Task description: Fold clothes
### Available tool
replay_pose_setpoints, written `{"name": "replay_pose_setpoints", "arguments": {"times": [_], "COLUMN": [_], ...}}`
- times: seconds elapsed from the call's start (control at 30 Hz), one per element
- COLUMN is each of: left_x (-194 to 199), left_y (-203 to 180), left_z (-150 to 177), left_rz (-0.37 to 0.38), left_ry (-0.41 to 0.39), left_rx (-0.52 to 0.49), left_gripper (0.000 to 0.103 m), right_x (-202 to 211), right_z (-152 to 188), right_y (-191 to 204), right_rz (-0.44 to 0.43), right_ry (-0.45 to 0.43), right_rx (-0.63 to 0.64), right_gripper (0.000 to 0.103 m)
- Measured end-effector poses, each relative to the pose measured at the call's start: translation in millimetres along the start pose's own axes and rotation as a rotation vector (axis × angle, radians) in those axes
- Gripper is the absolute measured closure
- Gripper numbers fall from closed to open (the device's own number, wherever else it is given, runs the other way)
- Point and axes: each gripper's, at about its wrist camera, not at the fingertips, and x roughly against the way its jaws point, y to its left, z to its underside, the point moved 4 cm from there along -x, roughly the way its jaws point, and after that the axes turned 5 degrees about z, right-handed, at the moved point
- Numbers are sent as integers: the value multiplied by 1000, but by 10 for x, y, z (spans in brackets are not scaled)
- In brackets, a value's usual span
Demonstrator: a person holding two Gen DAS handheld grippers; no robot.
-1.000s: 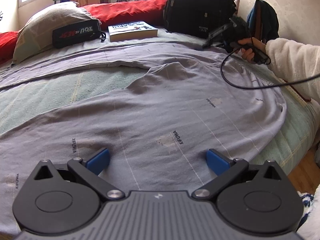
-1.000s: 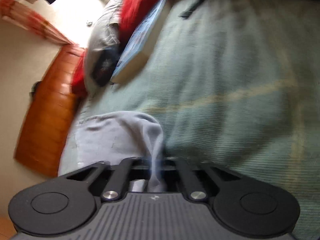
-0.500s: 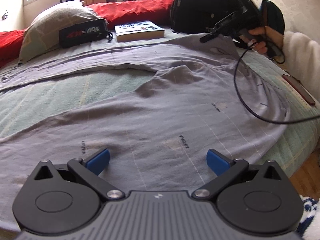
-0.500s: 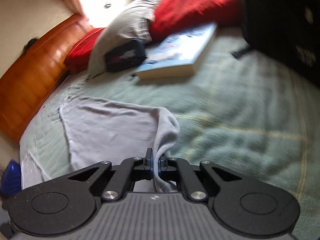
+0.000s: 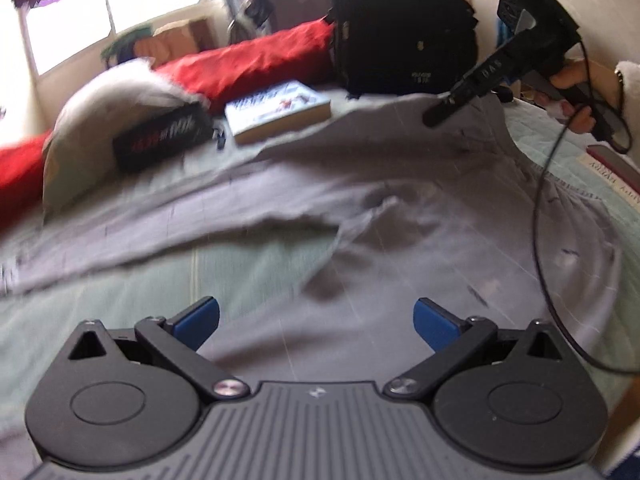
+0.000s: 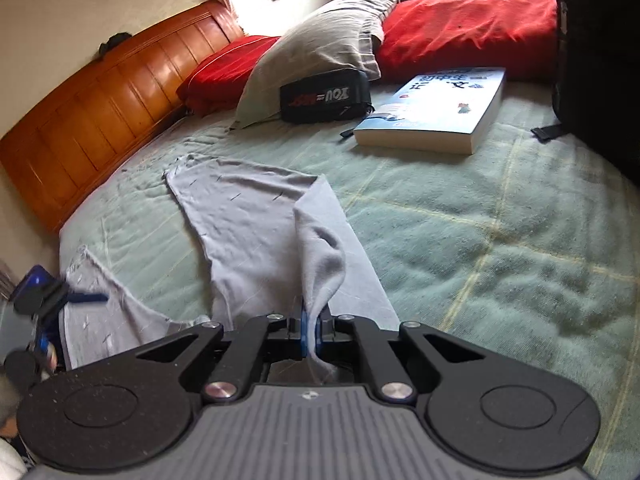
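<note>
Two handheld grippers work over a grey, faintly lined cotton garment (image 5: 420,248) spread across a pale green quilted bed (image 6: 500,240). In the right wrist view, the right gripper (image 6: 311,334) has its blue-padded jaws pinched shut on a raised fold of that grey cloth, which hangs up off the bed. The left gripper (image 5: 316,320) hovers above the garment with its jaws wide and nothing between them. Near the headboard lie a thick paperback book (image 6: 436,110), a black zipped pouch (image 6: 324,96), a grey pillow (image 6: 320,44) and a red cushion (image 6: 468,32).
</note>
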Motion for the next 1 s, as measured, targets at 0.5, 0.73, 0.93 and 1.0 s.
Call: {"name": "replay_pose_setpoints", "arguments": {"times": [0.5, 0.73, 0.93, 1.0], "left_x": [-1319, -1381, -1368, -1389], "left_y": [81, -52, 8, 72], "left_z": [-657, -669, -625, -612], "left_rz": [-200, -272, -319, -340], "left_ry": [-91, -141, -152, -148], "left_rx": [-409, -592, -626, -618], "left_gripper": [1, 1, 1, 1], "right_x": [85, 99, 194, 235], "right_z": [158, 285, 382, 407], "right_y": [243, 410, 462, 455], "right_rz": [-26, -28, -25, -25], "right_ry": [3, 40, 50, 48], "right_rx": [15, 68, 110, 115], "right_gripper": [97, 97, 97, 97]}}
